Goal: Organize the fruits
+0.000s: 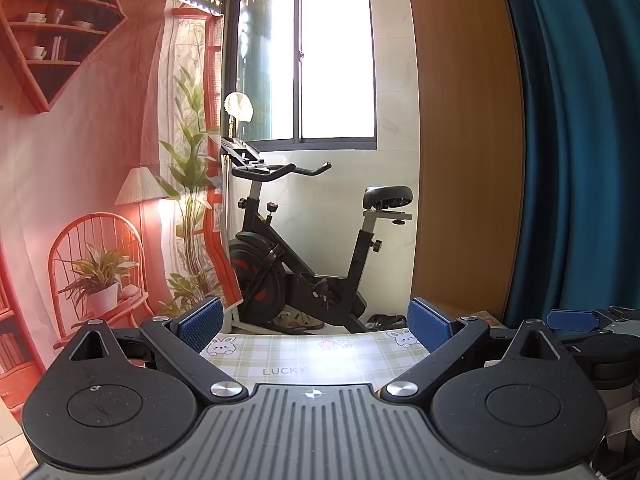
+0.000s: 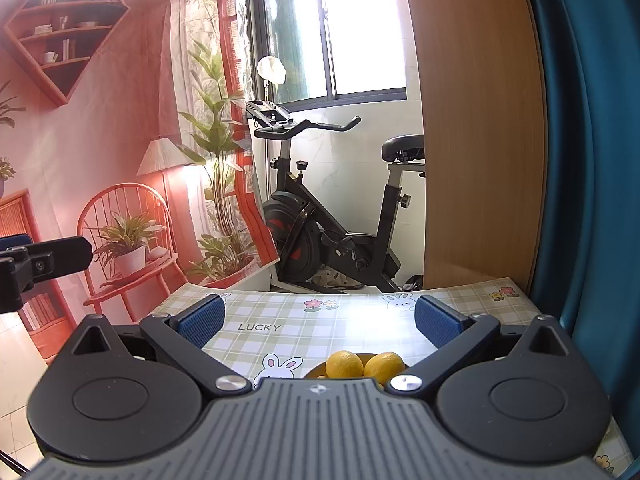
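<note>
Both hand-held grippers, left (image 1: pixel 316 326) and right (image 2: pixel 320 320), hover spread and empty; the right likely next descends onto the oranges (image 2: pixel 362 366) at lower centre.

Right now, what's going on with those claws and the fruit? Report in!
Left gripper open, empty. Right gripper open, empty. Two oranges below it in a dish, untouched. Nothing blocking.
</note>
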